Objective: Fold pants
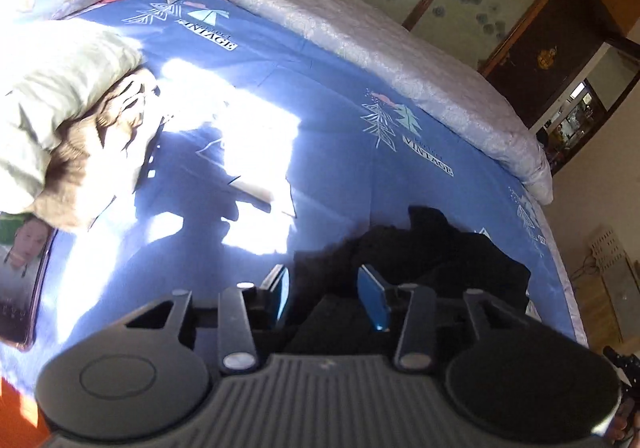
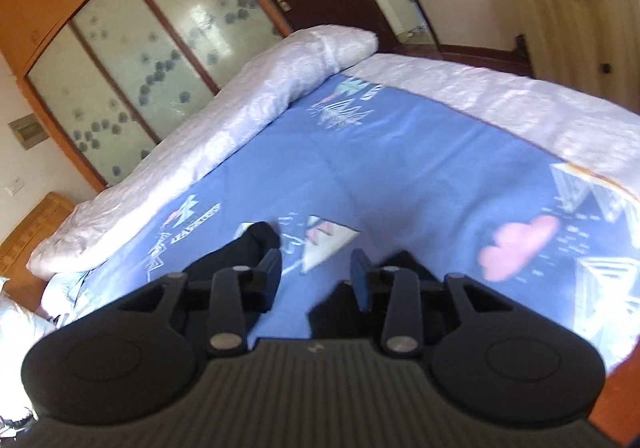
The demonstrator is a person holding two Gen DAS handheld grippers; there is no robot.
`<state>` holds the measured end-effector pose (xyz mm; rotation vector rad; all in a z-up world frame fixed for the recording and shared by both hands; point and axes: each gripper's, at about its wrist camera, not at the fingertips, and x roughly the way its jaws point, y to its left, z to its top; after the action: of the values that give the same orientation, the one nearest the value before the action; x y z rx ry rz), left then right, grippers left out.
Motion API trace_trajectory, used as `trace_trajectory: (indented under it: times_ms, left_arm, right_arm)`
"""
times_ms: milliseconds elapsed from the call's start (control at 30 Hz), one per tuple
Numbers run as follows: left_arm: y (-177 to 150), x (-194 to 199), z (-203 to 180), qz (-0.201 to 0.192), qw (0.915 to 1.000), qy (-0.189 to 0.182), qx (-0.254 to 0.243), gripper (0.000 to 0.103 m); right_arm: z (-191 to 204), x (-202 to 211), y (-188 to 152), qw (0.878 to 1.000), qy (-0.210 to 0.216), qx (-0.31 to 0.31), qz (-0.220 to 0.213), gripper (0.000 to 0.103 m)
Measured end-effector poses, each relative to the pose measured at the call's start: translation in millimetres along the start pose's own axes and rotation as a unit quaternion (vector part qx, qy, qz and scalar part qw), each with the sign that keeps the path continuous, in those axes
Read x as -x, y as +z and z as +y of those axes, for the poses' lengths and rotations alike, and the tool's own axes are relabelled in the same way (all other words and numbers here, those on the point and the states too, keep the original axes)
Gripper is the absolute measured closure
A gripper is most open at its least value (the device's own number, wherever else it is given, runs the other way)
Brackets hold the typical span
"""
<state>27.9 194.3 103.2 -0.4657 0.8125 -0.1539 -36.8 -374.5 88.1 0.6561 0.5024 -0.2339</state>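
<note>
Currently both grippers' jaws apart, empty: black pants [image 1: 432,248] heaped just ahead of L gripper [image 1: 326,296]; R gripper [image 2: 316,280] beside them, over sheet.

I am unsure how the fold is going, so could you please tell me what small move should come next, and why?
Probably lower the left claw onto the black pants and grip an edge: both claws stand open and empty, and the pants lie bunched on the blue sheet.
</note>
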Motion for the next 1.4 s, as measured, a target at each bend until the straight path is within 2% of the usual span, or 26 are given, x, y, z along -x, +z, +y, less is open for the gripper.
trace_trajectory:
  times_ms: [67,167,233,300,333,367,433,500,533,567,600,633,700,833,933,1033,1100,1133,1233,1300,1400]
  left_arm:
    - [9,-26,-8,0.017,0.9998,0.004,-0.01,0.062]
    - [14,-80,-12,0.059,0.9981,0.009,-0.012,0.062]
    - [15,-112,-10,0.085,0.9961,0.023,-0.005,0.062]
    - [11,-138,-6,0.116,0.993,0.019,0.014,0.061]
    - [4,-147,-4,0.13,0.991,0.011,0.028,0.053]
    - [0,-152,-5,0.134,0.9904,0.008,0.033,0.048]
    - [-8,-156,-12,0.123,0.9922,0.013,0.016,0.048]
    - [-12,-154,-19,0.113,0.9934,0.021,0.001,0.069]
    - [-12,-153,-19,0.115,0.9932,0.016,0.005,0.084]
    - [-11,-150,-19,0.115,0.9932,0.007,0.016,0.087]
    - [-10,-146,-19,0.11,0.9937,0.005,0.019,0.087]
    - [-6,-138,-21,0.1,0.9949,0.008,0.015,0.088]
    - [5,-114,-27,0.066,0.9977,0.006,0.012,0.089]
    - [30,-50,-23,-0.017,0.9984,-0.035,0.039,0.089]
    - [38,-3,-11,-0.069,0.9949,-0.051,0.053,0.089]
    - [32,27,5,-0.087,0.9924,-0.056,0.067,0.089]
    - [24,36,14,-0.082,0.9925,-0.046,0.078,0.089]
    - [18,38,20,-0.077,0.993,-0.037,0.083,0.089]
    - [1,39,41,-0.051,0.9931,-0.012,0.105,0.089]
    - [-9,38,57,-0.034,0.9906,0.0,0.133,0.089]
    - [-20,45,76,-0.033,0.9857,0.001,0.165,0.089]
  right_arm:
    - [10,-32,1,1.0,0.016,0.004,0.022,0.055]
    - [17,-84,-1,0.998,0.018,-0.001,0.063,0.054]
    - [22,-113,-3,0.996,0.01,0.001,0.083,0.054]
    - [25,-138,-3,0.995,-0.005,0.013,0.097,0.054]
    - [25,-148,-3,0.994,-0.012,0.018,0.105,0.054]
    - [24,-158,-3,0.993,-0.017,0.022,0.113,0.054]
    - [22,-180,-5,0.991,-0.02,0.017,0.135,0.05]
    - [18,-197,-12,0.987,-0.014,-0.008,0.158,0.049]
    - [19,-203,-16,0.986,-0.001,-0.021,0.168,0.049]
    - [21,-206,-19,0.984,0.012,-0.027,0.173,0.055]
    - [25,-206,-20,0.983,0.022,-0.03,0.179,0.067]
    - [31,-205,-21,0.983,0.015,-0.026,0.18,0.085]
    - [45,-187,-15,0.989,0.008,-0.004,0.148,0.086]
    - [65,-108,20,0.996,0.076,-0.002,0.055,0.088]
    - [83,-29,28,0.992,0.117,0.042,-0.016,0.088]
    - [87,43,11,0.982,0.146,0.102,-0.057,0.088]
    - [81,74,-8,0.977,0.138,0.153,-0.047,0.086]
    - [75,82,-19,0.976,0.133,0.171,-0.029,0.08]
    - [53,80,-59,0.969,0.12,0.203,0.076,0.049]
    - [38,71,-71,0.971,0.077,0.205,0.096,0.05]
    - [18,46,-55,0.987,0.045,0.131,0.081,0.05]
